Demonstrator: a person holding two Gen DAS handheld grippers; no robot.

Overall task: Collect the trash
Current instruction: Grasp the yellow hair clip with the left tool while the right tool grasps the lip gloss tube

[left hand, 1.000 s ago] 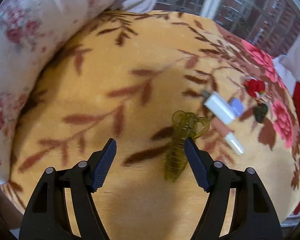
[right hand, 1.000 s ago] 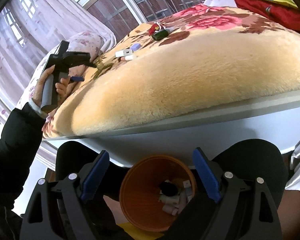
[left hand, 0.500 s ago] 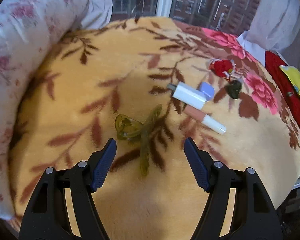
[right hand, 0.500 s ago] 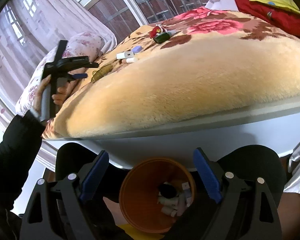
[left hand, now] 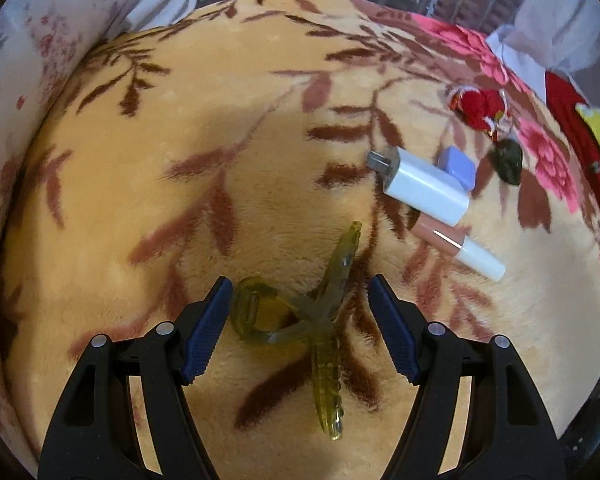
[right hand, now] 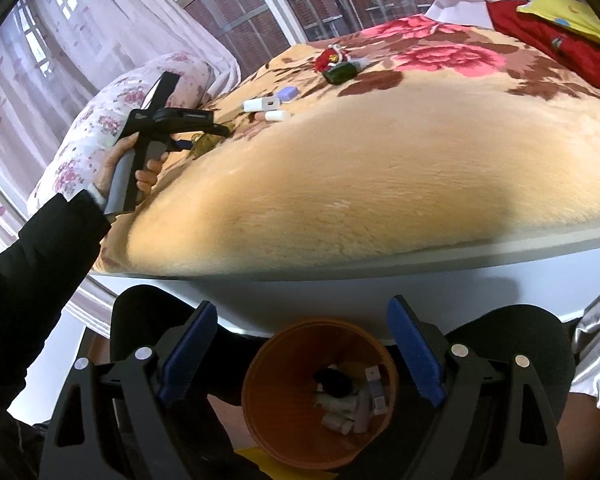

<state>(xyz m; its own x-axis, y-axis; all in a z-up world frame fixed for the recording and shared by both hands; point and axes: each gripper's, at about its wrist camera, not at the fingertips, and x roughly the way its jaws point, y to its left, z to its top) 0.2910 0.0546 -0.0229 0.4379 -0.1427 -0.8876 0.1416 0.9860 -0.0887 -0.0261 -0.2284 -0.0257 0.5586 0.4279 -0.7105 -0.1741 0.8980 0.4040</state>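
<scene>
An olive-green translucent hair claw clip (left hand: 300,320) lies on the yellow flowered blanket (left hand: 180,160), between the open fingers of my left gripper (left hand: 300,300), which is low over it. Farther right lie a white charger plug (left hand: 424,184), a lilac cap (left hand: 458,166), a pink-and-white tube (left hand: 460,248), a dark green item (left hand: 510,162) and a red trinket (left hand: 478,104). My right gripper (right hand: 302,334) is open and empty above an orange bin (right hand: 320,392) that holds several small pieces of trash. The left gripper also shows in the right wrist view (right hand: 204,132).
A flowered pillow (left hand: 28,60) borders the blanket on the left. Red and yellow cloth (right hand: 552,32) lies at the bed's far right. The bed's white edge (right hand: 380,280) stands above the bin. Windows are behind.
My left gripper has moved forward and down over the hair clip, which now sits between its fingers. The right gripper stays over the bin.
</scene>
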